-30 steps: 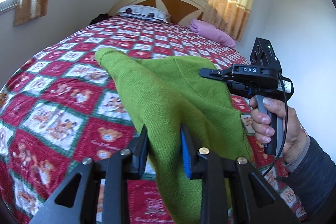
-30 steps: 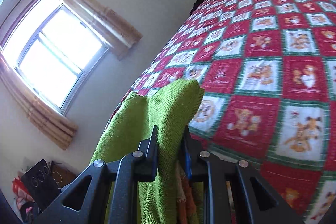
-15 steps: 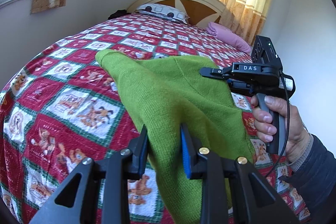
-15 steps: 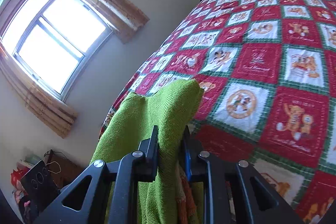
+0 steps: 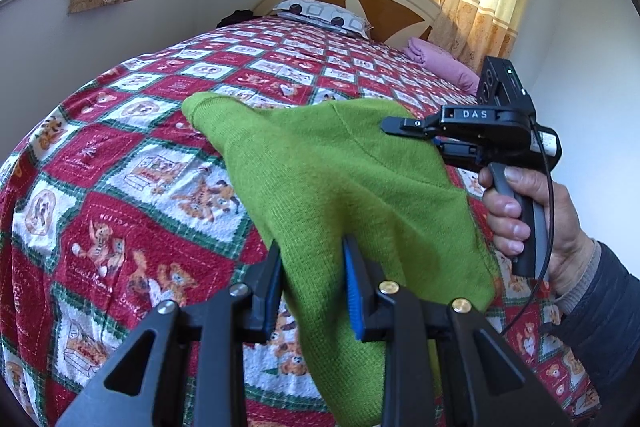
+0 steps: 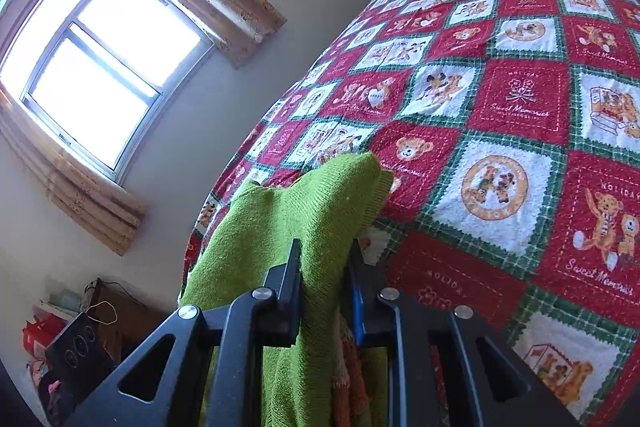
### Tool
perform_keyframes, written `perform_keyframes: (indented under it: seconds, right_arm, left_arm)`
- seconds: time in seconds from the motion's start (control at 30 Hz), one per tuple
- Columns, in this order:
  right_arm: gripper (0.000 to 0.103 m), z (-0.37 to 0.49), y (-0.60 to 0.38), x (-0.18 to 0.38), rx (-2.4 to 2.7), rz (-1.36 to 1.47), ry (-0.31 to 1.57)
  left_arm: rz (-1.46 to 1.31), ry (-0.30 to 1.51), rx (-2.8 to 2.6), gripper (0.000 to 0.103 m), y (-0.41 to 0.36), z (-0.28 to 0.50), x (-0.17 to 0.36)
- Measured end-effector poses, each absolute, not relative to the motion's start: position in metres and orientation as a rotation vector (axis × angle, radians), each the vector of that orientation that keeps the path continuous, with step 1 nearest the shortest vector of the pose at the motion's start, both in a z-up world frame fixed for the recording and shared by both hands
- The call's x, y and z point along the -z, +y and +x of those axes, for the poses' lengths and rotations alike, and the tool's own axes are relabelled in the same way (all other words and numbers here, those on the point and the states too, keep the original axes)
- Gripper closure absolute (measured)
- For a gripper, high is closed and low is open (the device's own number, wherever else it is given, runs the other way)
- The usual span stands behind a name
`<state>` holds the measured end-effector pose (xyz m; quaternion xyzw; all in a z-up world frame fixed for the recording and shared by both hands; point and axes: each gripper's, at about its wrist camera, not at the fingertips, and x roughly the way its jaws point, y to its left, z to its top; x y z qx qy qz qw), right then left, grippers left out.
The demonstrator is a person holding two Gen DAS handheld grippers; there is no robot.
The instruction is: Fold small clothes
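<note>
A small green knitted sweater [image 5: 332,179] is held up above the bed, stretched between both grippers. My left gripper [image 5: 312,251] is shut on its near edge, and the cloth hangs down past the blue pads. In the left wrist view my right gripper [image 5: 390,126] grips the sweater's far right edge, with a hand [image 5: 532,223] on its handle. One sleeve end [image 5: 200,107] sticks out to the left. In the right wrist view my right gripper [image 6: 326,251] is shut on a bunched fold of the green sweater [image 6: 304,211], whose ribbed end [image 6: 376,183] points up over the bedspread.
The bed carries a red, white and green patchwork bedspread [image 5: 132,179] with bear pictures. A spotted pillow [image 5: 324,13] and a pink pillow [image 5: 444,63] lie by the headboard. A window [image 6: 100,67] and floor clutter [image 6: 72,335] sit left of the bed.
Both grippers have carried the sweater forward and a little lower over the bed. The grips on the cloth are unchanged.
</note>
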<state>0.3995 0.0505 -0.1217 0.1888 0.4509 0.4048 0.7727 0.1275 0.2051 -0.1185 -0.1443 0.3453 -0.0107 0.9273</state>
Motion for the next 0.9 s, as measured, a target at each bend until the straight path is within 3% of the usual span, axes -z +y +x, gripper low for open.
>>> perform_keyframes:
  seconds: [0.63, 0.9]
  right_arm:
    - [0.084, 0.409, 0.056, 0.137, -0.847, 0.423, 1.012]
    - [0.084, 0.41, 0.055, 0.152, -0.784, 0.392, 1.032]
  left_arm:
    - [-0.301, 0.705, 0.024, 0.073, 0.205, 0.116, 0.135]
    - [-0.305, 0.697, 0.013, 0.061, 0.205, 0.112, 0.139]
